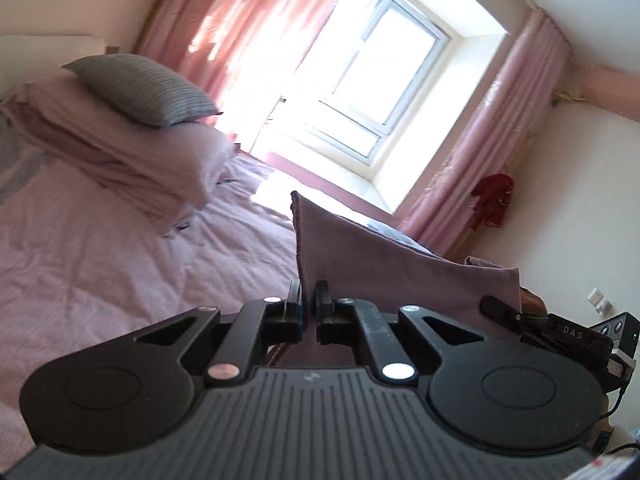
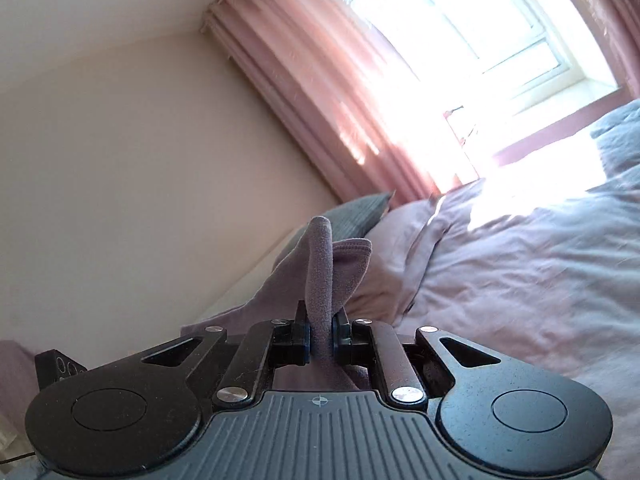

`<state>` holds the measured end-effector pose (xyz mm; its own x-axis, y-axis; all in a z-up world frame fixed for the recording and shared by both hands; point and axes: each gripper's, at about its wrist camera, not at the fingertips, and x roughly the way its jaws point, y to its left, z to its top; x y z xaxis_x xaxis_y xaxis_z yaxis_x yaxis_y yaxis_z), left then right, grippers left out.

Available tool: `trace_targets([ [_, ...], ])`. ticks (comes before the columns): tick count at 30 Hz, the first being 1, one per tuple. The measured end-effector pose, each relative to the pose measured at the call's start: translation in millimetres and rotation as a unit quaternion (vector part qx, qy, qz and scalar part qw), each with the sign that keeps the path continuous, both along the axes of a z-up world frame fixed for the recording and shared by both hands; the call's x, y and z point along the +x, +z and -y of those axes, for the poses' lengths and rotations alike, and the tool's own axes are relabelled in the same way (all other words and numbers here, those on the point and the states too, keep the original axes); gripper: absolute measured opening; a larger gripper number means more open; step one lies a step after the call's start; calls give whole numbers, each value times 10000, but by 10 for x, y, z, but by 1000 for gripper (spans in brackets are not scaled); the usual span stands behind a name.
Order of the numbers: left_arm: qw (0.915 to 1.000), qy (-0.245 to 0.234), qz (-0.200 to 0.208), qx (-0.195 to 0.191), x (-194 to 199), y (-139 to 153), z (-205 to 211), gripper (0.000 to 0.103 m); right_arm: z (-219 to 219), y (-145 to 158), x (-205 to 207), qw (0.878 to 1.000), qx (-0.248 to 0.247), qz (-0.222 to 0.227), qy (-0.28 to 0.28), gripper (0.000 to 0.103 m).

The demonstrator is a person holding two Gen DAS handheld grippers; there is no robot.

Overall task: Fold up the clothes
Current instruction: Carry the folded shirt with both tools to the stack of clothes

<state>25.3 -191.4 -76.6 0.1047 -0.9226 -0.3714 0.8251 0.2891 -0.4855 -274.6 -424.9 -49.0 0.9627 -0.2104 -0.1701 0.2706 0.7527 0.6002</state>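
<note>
The left claw (image 1: 307,304) is pinched on the edge of a mauve cloth (image 1: 380,264), which stretches taut to the right, above the bed (image 1: 120,248). The right claw (image 2: 320,334) is clamped on a bunched fold of the same cloth (image 2: 320,272), which stands up between its fingers. A grey striped pillow (image 1: 140,88) lies on stacked pink bedding (image 1: 120,152) at the far left, near the pink curtains (image 1: 248,28) and the bright window (image 1: 384,68).
</note>
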Motion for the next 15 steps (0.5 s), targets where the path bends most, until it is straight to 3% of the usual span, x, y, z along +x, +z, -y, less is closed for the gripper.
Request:
trace_targets([
  [8,9913,-1282,198,-233,-1152,281,1284,2,551,368,-1451,9919,-211,15,-1256,6],
  [15,9845,-1732,51,-278,-2299,276,2513,2,1514,656,-2607,9846,-449,-152,-1682,6],
])
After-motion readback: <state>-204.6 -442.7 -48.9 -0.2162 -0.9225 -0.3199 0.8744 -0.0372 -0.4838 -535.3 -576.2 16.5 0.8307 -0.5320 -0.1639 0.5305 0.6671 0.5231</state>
